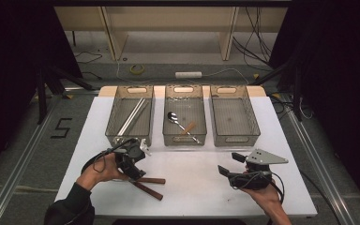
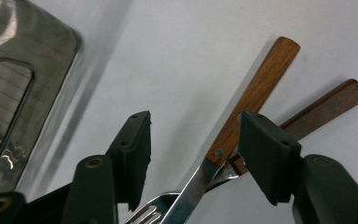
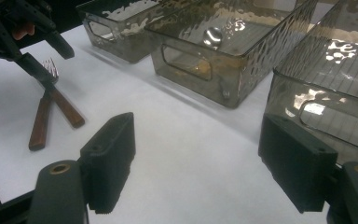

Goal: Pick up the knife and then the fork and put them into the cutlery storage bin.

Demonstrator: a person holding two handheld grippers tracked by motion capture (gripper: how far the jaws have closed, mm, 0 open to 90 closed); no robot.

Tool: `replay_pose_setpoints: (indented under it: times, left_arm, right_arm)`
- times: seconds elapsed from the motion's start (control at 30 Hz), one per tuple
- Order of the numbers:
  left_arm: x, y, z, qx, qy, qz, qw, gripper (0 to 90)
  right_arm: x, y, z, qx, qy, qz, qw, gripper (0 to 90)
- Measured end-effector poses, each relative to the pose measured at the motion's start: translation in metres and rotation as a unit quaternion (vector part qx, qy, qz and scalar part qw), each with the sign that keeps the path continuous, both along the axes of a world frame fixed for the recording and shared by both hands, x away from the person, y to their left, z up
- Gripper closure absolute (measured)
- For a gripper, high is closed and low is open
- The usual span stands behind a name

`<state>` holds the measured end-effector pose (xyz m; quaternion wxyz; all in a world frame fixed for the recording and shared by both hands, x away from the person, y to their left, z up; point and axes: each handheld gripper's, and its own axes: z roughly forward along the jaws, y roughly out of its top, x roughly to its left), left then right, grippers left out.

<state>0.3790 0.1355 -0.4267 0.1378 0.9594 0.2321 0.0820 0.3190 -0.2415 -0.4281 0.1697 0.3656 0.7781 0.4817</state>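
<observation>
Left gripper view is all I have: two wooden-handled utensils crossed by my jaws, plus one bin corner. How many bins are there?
Observer: Three, in a row across the table. Yours is the left bin, holding long metal sticks.
Operator: Any cutlery sorted already?
Observer: The middle bin holds a spoon and a wooden-handled piece.
Operator: Where is the other gripper?
Observer: The right gripper is open with nothing between its jaws, above the table in front of the right bin.

Brown wooden handles (image 2: 256, 91) on silvery cutlery, white table (image 1: 192, 187), smoky grey translucent bins (image 1: 234, 117)
</observation>
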Motion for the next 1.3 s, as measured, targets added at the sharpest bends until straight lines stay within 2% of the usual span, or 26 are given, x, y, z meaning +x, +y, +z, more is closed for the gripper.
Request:
replay_pose_setpoints:
  times: [0.3,0.5,0.67,0.93,1.07,1.1,1.2,1.3]
  left_arm:
    - [-0.004,-0.009,-0.01,0.014,0.021,-0.027,0.9993,52.3]
    - [-0.006,-0.012,-0.018,0.03,0.022,-0.05,0.9981,54.2]
    - [-0.007,-0.016,-0.022,0.026,0.025,-0.058,0.9977,56.7]
    - [-0.006,-0.02,-0.027,0.04,0.033,-0.08,0.9955,61.5]
    - [-0.005,-0.02,-0.028,0.045,0.035,-0.083,0.9949,63.0]
    - [-0.005,-0.021,-0.029,0.043,0.033,-0.079,0.9954,63.3]
    - [-0.002,-0.02,-0.034,0.055,0.036,-0.078,0.9948,64.6]
    - [-0.001,-0.018,-0.034,0.047,0.041,-0.074,0.9953,64.5]
  right_arm:
    - [-0.001,0.0,0.0,-0.001,-0.004,-0.002,1.0,28.2]
    - [-0.001,0.0,0.0,-0.002,-0.001,-0.001,1.0,28.2]
    - [-0.001,0.001,0.0,-0.003,-0.001,-0.001,1.0,28.2]
    - [-0.001,0.001,0.0,-0.003,-0.002,-0.001,1.0,28.2]
    - [-0.001,0.001,0.0,-0.003,-0.002,-0.002,1.0,28.3]
    - [-0.001,0.001,0.0,-0.004,-0.001,-0.003,1.0,28.3]
    - [-0.001,0.001,-0.001,-0.004,0.0,-0.003,1.0,28.3]
    - [0.0,0.001,-0.001,-0.004,-0.001,-0.003,1.0,28.3]
